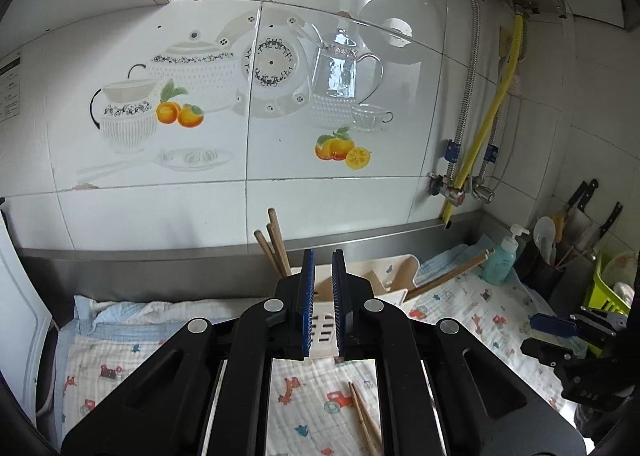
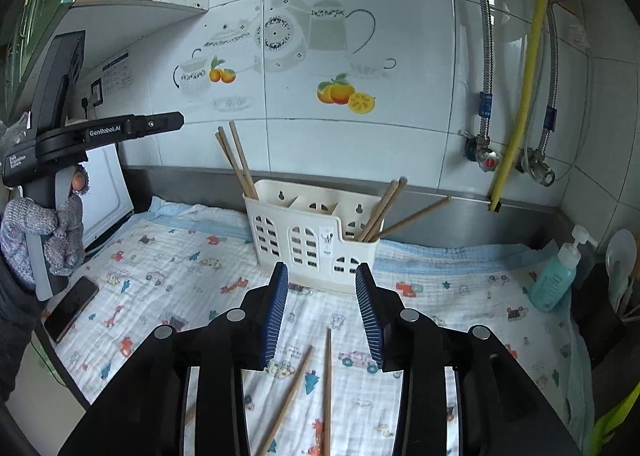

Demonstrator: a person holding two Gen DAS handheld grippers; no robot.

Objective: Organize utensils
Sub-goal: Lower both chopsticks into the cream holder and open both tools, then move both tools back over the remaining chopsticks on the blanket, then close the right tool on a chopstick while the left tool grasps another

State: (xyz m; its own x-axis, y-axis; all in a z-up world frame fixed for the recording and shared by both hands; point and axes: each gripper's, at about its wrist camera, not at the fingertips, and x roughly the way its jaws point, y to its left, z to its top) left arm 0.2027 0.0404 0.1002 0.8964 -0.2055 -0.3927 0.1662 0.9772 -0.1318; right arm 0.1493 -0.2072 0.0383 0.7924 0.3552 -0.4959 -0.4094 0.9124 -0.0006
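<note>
1. Progress: partly done, by my read. The holder [image 2: 316, 232] on the cloth [image 2: 168, 256] already has chopsticks standing in it: a few in the left compartment [image 2: 240, 163], a few more leaning out of the right one [image 2: 384, 207]. Middle compartment looks empty.
2. Left to do: two loose chopsticks [image 2: 326, 384] lying on the cloth in front of the holder, splayed apart at the near ends. The left wrist view shows two loose sticks [image 1: 362, 416] below its tool; I can't tell if it's the same pair.
3. Right tool [image 2: 322, 316]: jaws wide apart, nothing between them. It's low over the cloth, pointing at the holder, with the loose pair right under it. Looks lined up for a pick.
4. Left tool [image 1: 323, 304]: jaws narrow, a small gap, nothing gripped. It hangs higher, roughly level, aimed at the wall above the holder. In the right wrist view it sits well off to the left, held by a gloved hand [image 2: 48, 232].
5. Not involved: soap bottle [image 2: 556, 280] at the right, phone [image 2: 72, 308] at the left edge of the tabletop.
</note>
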